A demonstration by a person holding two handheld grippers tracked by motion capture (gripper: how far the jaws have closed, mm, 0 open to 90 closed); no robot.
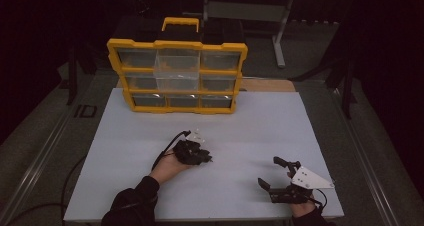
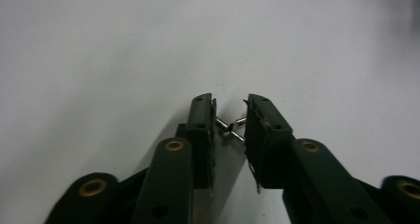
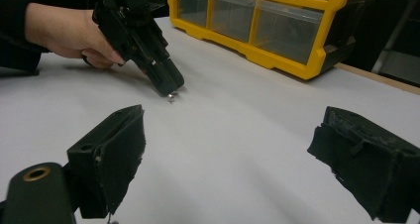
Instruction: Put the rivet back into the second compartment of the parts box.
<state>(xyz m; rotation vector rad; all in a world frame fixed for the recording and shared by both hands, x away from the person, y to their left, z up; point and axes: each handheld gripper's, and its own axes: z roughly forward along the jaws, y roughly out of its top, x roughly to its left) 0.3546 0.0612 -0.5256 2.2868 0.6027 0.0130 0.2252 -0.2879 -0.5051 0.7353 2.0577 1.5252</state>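
Two or three small metal pins lie crossed on the white board between the jaws of my left gripper. The pads touch them on both sides, so the gripper is shut on them. In the high view the left gripper points down at the board's middle, tilted to the right. The right gripper view shows its tip on the board with a pin glinting under it. My right gripper rests near the front right edge, open, with nothing between its jaws.
A yellow drawer organizer with clear drawers stands at the far edge of the white board; its upper middle drawer is pulled out. The organizer lies beyond the left hand. Dark floor and metal frames surround the table.
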